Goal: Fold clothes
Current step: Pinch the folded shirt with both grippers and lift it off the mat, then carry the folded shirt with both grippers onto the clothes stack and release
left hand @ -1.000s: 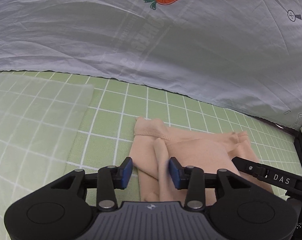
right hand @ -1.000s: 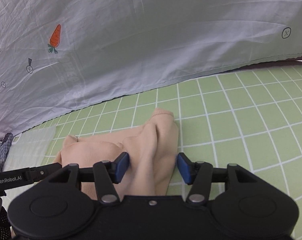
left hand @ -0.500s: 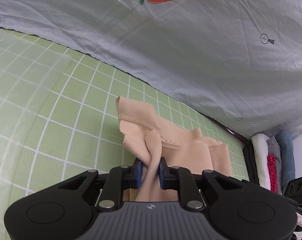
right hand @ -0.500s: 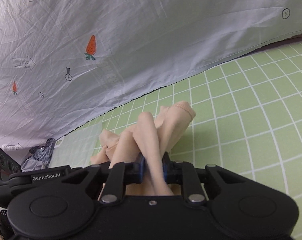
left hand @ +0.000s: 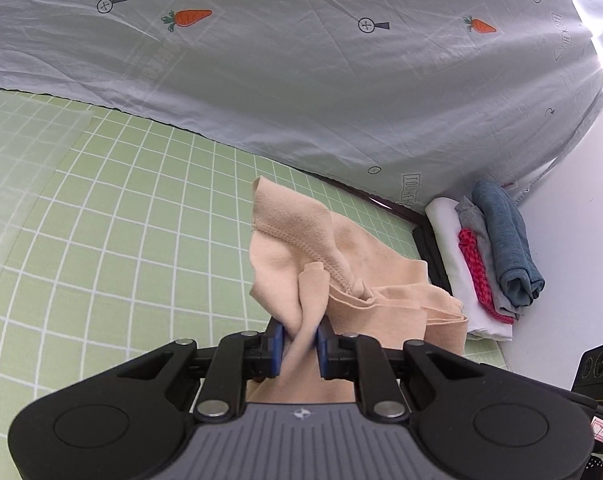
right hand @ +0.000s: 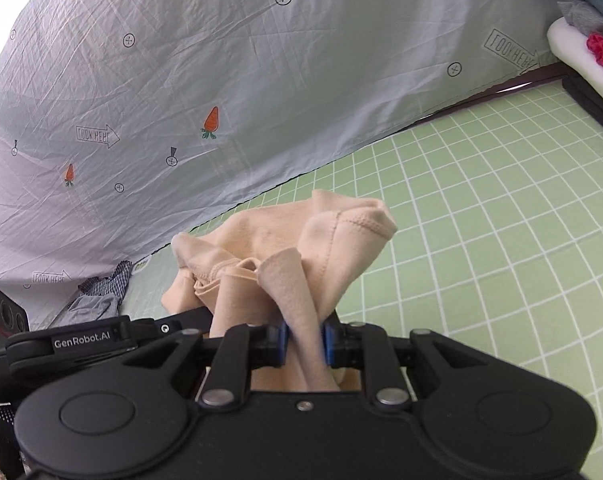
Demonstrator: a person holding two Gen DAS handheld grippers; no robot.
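- Now we have the peach garment (left hand: 341,264) pinched in both claws: the left claw (left hand: 299,346) is pressed together on a bunched corner of it, and the right claw (right hand: 306,346) is pinching another bunch of the same cloth.
- We judge the garment to be lifted clear, or nearly clear, of the green gridded mat (left hand: 121,220); it hangs gathered between the two claws, with a stitched hem (right hand: 353,222) curling over on the right wrist view.
- To do this step well, we should draw the two claws apart until the cloth between them goes taut and flat, not let it sag in a clump.
- We should keep both claws level with each other, so the hanging edge falls straight and lines up with the white grid lines.
- Each pinch holds a thick wad, not a clean single edge, so we should lower slowly; a layer could slip out under a quick shake.
- We want to lay it down on the open mat, well apart from the stack of folded clothes (left hand: 489,252) at the mat's far corner and from the carrot-print sheet (left hand: 301,60) behind.
- A crumpled checked cloth (right hand: 101,296) lies by the left side; we should steer away from it too.
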